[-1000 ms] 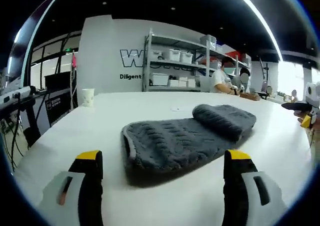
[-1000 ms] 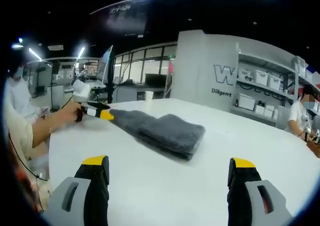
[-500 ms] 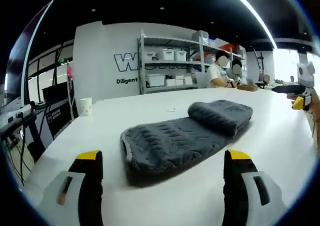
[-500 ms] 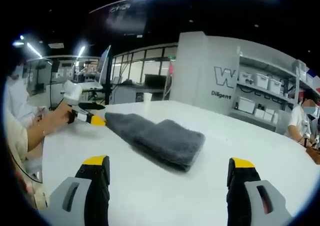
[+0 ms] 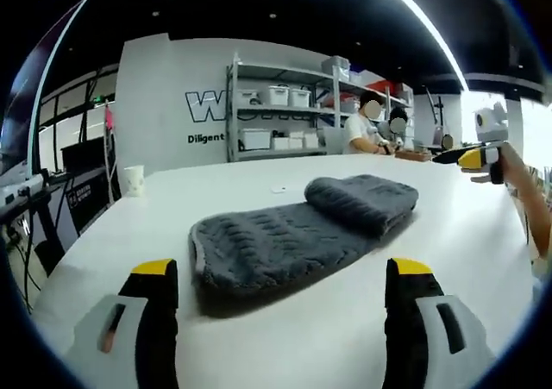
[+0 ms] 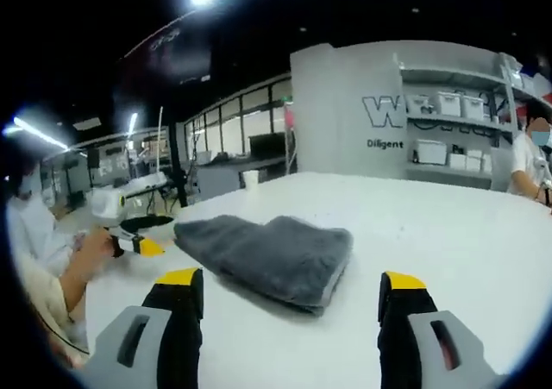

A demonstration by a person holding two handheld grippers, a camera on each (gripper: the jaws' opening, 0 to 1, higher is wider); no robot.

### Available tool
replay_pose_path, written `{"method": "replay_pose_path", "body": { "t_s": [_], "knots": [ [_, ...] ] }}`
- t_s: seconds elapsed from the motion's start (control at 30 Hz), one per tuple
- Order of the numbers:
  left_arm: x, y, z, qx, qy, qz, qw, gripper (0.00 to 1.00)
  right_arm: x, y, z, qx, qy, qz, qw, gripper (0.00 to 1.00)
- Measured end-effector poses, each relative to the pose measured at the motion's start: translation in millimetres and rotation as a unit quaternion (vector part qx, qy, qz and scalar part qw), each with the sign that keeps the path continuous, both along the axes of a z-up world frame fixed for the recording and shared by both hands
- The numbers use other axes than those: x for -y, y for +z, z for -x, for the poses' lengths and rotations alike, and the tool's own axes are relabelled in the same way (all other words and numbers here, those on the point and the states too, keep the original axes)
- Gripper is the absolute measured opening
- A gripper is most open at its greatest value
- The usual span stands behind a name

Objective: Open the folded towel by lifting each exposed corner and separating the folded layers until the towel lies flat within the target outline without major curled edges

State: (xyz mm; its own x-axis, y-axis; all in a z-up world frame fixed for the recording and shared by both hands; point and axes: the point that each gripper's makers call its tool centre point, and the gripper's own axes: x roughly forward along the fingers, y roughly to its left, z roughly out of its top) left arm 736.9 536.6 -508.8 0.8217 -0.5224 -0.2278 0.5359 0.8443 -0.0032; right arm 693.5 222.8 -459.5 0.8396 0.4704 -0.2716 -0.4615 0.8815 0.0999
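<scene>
Grey towel [image 5: 297, 238] lies part-folded on the white table [image 5: 466, 260], touched by neither tool. Left gripper [image 5: 280, 272] and right gripper [image 6: 289, 281] both stand near it, jaws spread apart, empty. The left gripper view alone exposes the towel's unfolded single layer.

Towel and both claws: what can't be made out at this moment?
- Towel: how many layers lie in its folded end, hidden under the fold in both views.
- Target outline: none visible on the white table.
- Left claw, right gripper view: small and sideways on, open or shut unclear.
- Right claw, left gripper view: likewise.
</scene>
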Motion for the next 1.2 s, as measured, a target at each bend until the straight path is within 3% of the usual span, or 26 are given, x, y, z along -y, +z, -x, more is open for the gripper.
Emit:
{"method": "replay_pose_path", "body": {
  "t_s": [0.07,0.2,0.3,0.37,0.57,0.7,0.8,1.0,1.2],
  "knots": [
    [0,0.0,0.2,-0.002,-0.001,0.003,1.0000,0.99,3,-4.4,-10,-0.010,-0.004,-0.001,0.9999,0.78],
    [3,-1.4,1.3,-0.004,-0.007,0.000,1.0000,0.99,14,-14.0,-36,-0.054,-0.013,-0.046,0.9974,0.69],
    [6,-5.6,3.1,-0.013,-0.012,-0.001,0.9998,0.99,20,-19.0,-53,-0.057,-0.007,-0.048,0.9972,0.63],
    [6,-5.9,3.4,-0.014,-0.014,-0.002,0.9998,0.99,21,-27.9,-59,-0.073,-0.002,-0.045,0.9963,0.63],
    [8,-7.7,4.9,-0.017,-0.019,-0.007,0.9997,0.98,11,-43.8,-66,-0.107,0.015,-0.062,0.9922,0.61],
    [8,-6.6,5.5,-0.015,-0.019,-0.006,0.9997,0.97,12,-52.7,-75,-0.123,0.007,-0.051,0.9911,0.50],
    [8,-6.5,6.5,-0.015,-0.019,-0.007,0.9997,0.97,11,-56.7,-80,-0.134,-0.004,-0.076,0.9881,0.42],
    [5,-7.1,6.6,-0.015,-0.016,-0.016,0.9996,0.96,11,-63.6,-92,-0.147,-0.005,-0.090,0.9850,0.41],
    [6,-7.3,8.2,-0.017,-0.021,-0.013,0.9995,0.96,7,-67.9,-96,-0.172,-0.004,-0.131,0.9764,0.23]
  ]
}}
